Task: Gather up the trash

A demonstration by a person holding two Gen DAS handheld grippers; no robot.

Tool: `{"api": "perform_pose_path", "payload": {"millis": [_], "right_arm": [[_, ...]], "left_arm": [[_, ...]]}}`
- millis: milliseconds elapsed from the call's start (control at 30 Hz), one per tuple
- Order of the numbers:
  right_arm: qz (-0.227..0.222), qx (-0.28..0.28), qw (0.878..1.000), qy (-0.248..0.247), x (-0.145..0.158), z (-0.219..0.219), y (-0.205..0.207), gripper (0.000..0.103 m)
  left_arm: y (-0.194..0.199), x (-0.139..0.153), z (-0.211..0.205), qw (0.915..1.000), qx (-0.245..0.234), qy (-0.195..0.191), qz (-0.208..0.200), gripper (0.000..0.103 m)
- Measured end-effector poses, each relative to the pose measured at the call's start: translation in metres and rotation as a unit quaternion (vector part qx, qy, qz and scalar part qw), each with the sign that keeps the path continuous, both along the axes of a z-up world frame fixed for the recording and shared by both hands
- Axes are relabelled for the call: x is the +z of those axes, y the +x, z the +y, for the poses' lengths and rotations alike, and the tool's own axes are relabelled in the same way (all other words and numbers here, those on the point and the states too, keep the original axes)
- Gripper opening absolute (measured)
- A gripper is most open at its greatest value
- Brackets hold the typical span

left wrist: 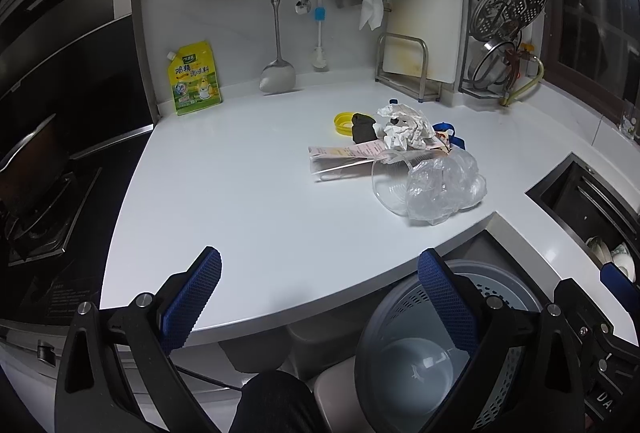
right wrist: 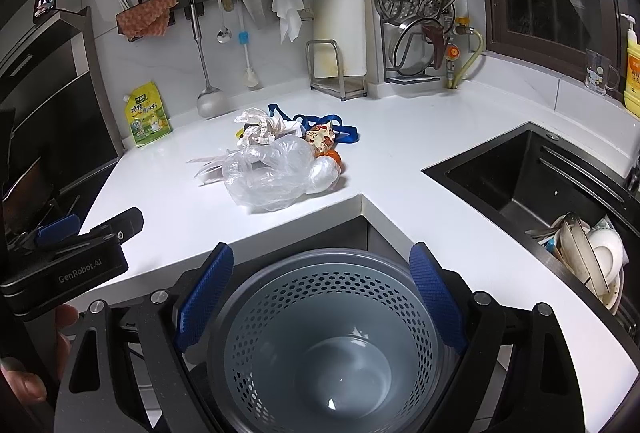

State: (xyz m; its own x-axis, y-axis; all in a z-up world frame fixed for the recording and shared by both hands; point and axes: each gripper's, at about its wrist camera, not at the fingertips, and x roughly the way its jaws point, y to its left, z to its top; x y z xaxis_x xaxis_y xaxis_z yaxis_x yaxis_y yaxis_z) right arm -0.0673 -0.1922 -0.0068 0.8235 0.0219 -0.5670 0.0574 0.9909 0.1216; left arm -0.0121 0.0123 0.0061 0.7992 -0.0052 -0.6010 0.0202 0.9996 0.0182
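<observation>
Both claws, left claw (left wrist: pixel 320 297) and right claw (right wrist: pixel 322 297), are hanging spread apart over perforated bin (right wrist: pixel 328 333); trash pile (right wrist: pixel 280 157) is sitting near counter (right wrist: pixel 168 209) inner corner.

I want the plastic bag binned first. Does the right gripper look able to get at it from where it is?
Probably yes. The right gripper is open and holds nothing, above the grey bin. The clear plastic bag lies at the near side of the trash pile, with only bare countertop between.
</observation>
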Motion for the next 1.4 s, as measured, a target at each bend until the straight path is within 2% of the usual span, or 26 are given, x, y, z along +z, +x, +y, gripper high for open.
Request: {"api": "perform_pose_path", "payload": {"millis": [733, 1400], "right_arm": [[0.005, -0.003, 1.0, 0.001, -0.003, 0.005, 0.001, 0.086], [0.007, -0.005, 1.0, 0.019, -0.01, -0.001, 0.002, 0.086]], "left_arm": [[-0.007, -0.004, 0.01, 0.9999, -0.01, -0.004, 0.006, 0.097], [-0.001, -0.004, -0.006, 0.9998, -0.013, 0.012, 0.006, 0.097]]}}
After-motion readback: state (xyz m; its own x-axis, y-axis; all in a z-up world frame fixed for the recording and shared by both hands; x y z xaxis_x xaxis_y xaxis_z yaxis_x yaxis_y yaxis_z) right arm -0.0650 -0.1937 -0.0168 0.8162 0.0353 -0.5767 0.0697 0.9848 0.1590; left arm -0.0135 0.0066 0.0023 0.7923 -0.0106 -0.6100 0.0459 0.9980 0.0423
